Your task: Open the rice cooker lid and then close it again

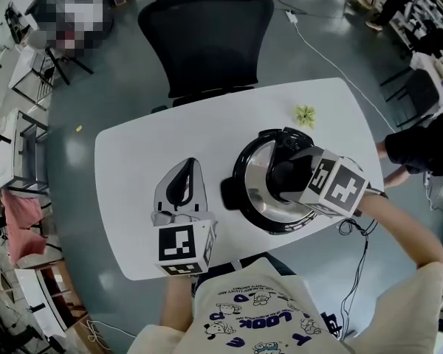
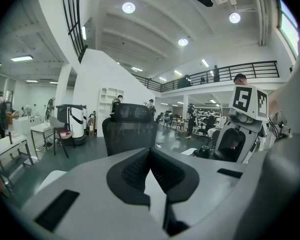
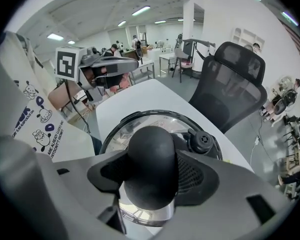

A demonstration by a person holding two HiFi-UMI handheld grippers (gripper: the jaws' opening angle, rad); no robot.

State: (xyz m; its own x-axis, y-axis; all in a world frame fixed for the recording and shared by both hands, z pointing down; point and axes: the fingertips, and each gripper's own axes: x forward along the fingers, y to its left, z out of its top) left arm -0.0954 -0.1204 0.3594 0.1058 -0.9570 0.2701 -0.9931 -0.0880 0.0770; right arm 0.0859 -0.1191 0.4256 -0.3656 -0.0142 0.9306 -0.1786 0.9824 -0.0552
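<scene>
A black rice cooker (image 1: 231, 192) stands right of centre on the white table (image 1: 133, 161). Its round glass lid (image 1: 257, 194) lies over the pot; whether it rests fully on the rim I cannot tell. My right gripper (image 1: 286, 177) is shut on the lid's black knob (image 3: 151, 164), pads pressed to both sides. A steam vent (image 3: 202, 141) sits just beyond the knob. My left gripper (image 1: 181, 185) rests low over the table to the cooker's left, open, with only bare tabletop showing between its pads (image 2: 132, 171).
A small green object (image 1: 305, 114) lies on the table behind the cooker. A black office chair (image 1: 207, 35) stands at the far side. A black cable (image 1: 354, 234) hangs off the near right edge. Another person's arm (image 1: 417, 147) is at the right.
</scene>
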